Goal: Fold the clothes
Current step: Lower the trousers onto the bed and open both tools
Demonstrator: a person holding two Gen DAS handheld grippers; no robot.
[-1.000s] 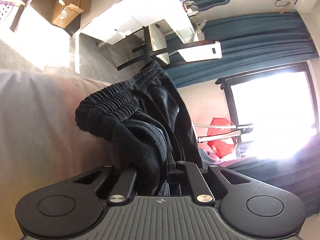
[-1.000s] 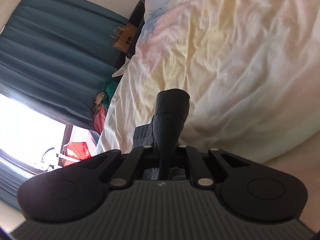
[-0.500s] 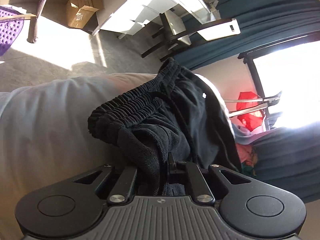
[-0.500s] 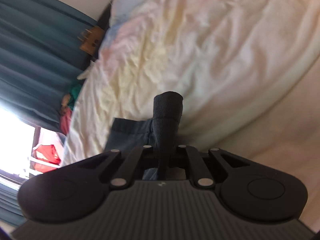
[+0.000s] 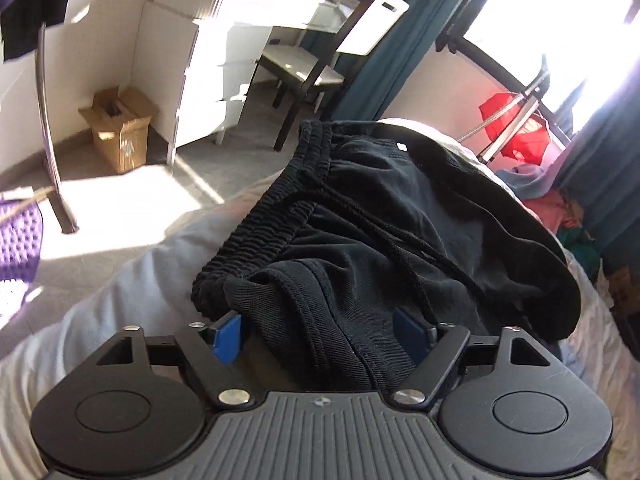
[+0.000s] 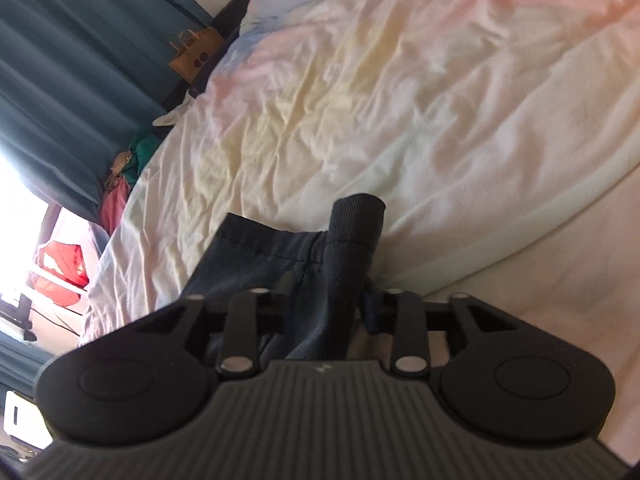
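A black garment with a ribbed elastic waistband and a drawstring lies bunched on the pale bed sheet. My left gripper is opening. Its blue pads stand wide apart, with a thick fold of the cloth lying loose between them. In the right wrist view a hemmed corner of the dark garment rests on the bed. The right gripper is opening too; a standing fold of cloth rises between its jaws, and a gap shows beside it.
Beyond the bed's edge are a cardboard box, white drawers, a dark chair, a metal rack pole and a purple mat. Teal curtains, a paper bag and heaped clothes line the window side.
Both grippers have gone from shut on the cloth to wide apart. The left view has rolled, and the garment now lies spread flatter on the bed.
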